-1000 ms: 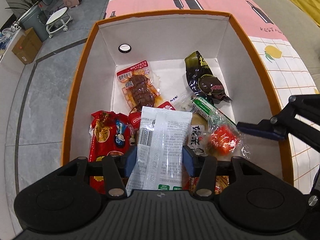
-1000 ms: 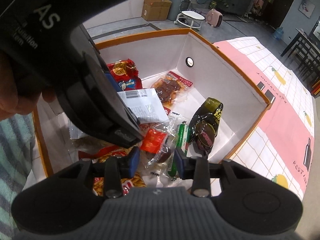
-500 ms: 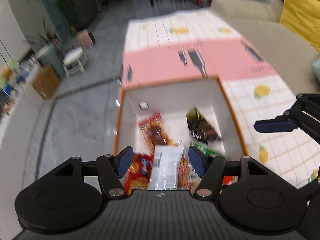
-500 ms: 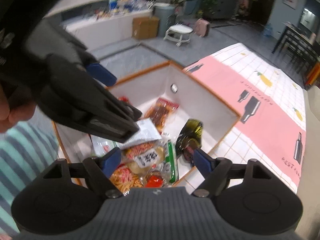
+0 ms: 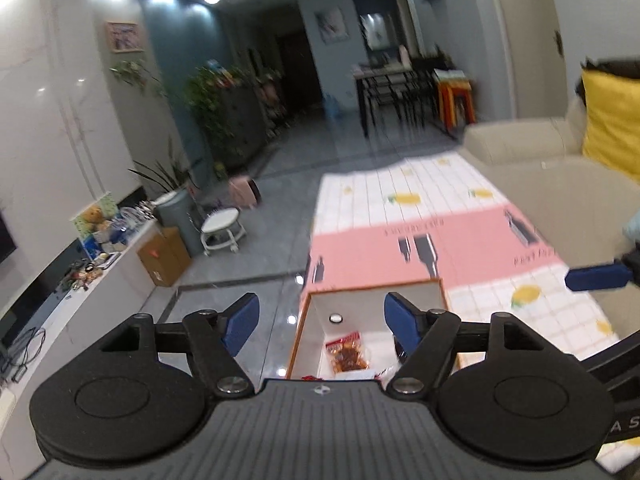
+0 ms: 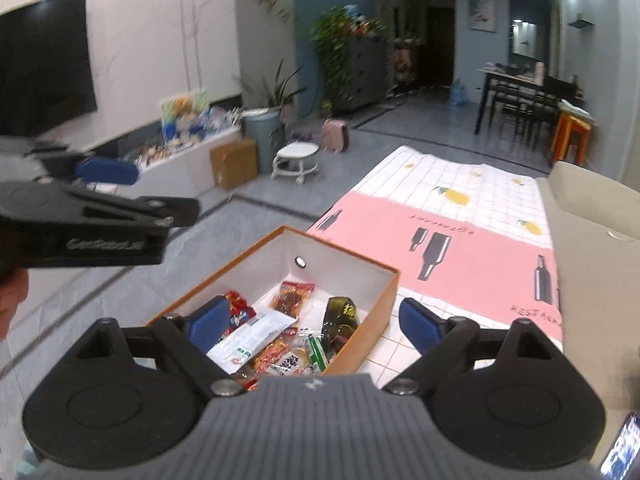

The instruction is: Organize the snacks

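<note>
The left gripper (image 5: 322,322) and right gripper (image 6: 310,322) are held spread, having just been opening, with nothing between them. Below, the orange-rimmed white cardboard box (image 6: 384,304) holds the snack packets (image 6: 280,344), seemingly about ten.

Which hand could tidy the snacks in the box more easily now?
Probably the right. The right gripper looks down into the orange box, with the white packet and dark green packet in view. The left gripper points more across the room. Both have just been opening, holding nothing.
</note>
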`<state>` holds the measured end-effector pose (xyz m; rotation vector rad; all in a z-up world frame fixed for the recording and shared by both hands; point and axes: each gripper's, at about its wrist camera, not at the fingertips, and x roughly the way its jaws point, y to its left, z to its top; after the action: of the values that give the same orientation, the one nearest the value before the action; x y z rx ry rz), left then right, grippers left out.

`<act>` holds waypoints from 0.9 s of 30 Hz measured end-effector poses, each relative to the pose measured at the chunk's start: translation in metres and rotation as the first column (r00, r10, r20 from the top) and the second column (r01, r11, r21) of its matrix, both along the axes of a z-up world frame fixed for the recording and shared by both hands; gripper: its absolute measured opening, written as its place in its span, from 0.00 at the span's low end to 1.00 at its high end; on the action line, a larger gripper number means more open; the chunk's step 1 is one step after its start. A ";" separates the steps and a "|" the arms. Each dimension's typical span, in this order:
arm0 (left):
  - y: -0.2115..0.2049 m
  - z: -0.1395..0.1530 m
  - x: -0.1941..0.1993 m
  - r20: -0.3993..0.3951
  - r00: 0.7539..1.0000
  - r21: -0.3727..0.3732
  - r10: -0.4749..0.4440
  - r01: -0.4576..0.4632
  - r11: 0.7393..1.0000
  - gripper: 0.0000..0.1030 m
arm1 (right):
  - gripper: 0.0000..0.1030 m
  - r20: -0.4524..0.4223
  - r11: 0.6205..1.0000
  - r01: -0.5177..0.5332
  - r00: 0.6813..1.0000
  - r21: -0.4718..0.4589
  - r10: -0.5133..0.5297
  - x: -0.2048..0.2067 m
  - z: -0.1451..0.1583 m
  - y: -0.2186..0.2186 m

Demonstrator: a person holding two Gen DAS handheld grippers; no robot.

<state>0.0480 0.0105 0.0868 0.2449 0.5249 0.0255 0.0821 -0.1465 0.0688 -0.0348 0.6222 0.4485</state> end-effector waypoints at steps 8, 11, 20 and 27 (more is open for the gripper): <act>-0.003 -0.014 -0.021 0.045 0.995 -0.063 0.087 -0.084 0.995 0.87 | 0.86 0.096 0.998 0.067 0.993 0.017 -0.068 -0.037 0.000 -0.010; 0.001 -0.023 -0.022 0.023 0.995 -0.065 0.102 -0.100 0.993 0.87 | 0.86 0.105 0.996 0.086 0.991 0.025 -0.088 -0.046 -0.007 -0.013; 0.010 -0.062 -0.028 -0.117 0.985 -0.079 0.129 -0.139 0.987 0.87 | 0.86 0.051 0.992 0.128 0.990 0.008 -0.128 -0.049 -0.030 -0.011; 0.016 -0.081 -0.031 -0.211 0.968 -0.090 0.138 -0.160 0.983 0.87 | 0.86 0.022 0.995 0.099 0.995 -0.032 -0.099 -0.049 -0.043 -0.001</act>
<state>0.0171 0.0268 0.0062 0.1031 0.7469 0.1192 0.0336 -0.1477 0.0262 -0.0395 0.6081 0.3417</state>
